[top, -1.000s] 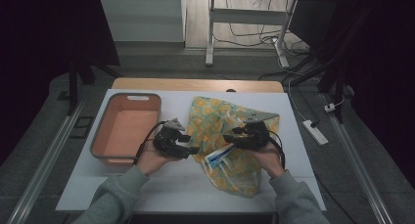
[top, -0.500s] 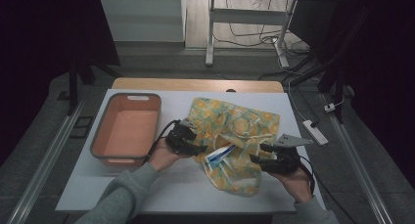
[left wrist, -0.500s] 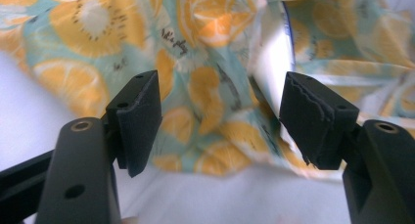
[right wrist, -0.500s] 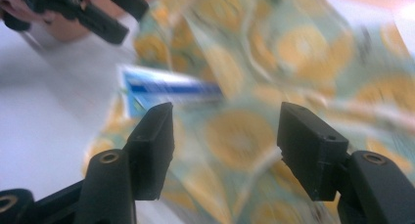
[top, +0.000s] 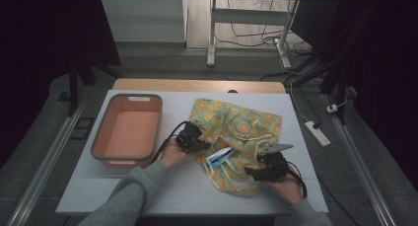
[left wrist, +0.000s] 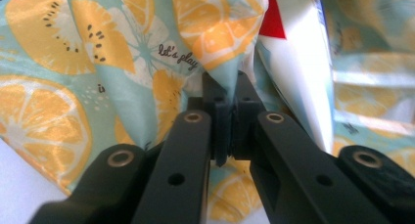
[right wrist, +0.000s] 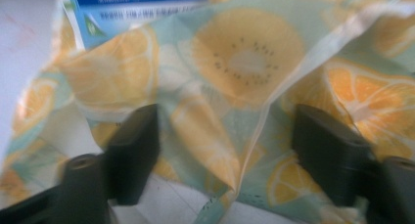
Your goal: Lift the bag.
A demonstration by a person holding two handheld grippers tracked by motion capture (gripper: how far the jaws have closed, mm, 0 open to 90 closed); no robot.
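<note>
The left gripper [left wrist: 226, 94] had just clamped a fold of the fruit-print cloth [top: 236, 137] mid-table, while the right gripper [right wrist: 225, 150] straddled its near edge wide open, a white-and-blue packet [top: 220, 157] half hidden inside.

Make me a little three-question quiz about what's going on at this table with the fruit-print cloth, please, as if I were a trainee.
1. True or false: the left gripper has its jaws closed on a fold of the fruit-print cloth.
2. How do the right gripper jaws stand? A) pinched on the cloth B) apart, with cloth between them C) closed on the tub
3. What sits to the left of the cloth on the table?

Key
1. True: the fold is pinched between the closed jaws.
2. B: they have just been opening, and cloth lies between them, unpressed.
3. An orange tub. A white and blue packet lies in the cloth.
</note>
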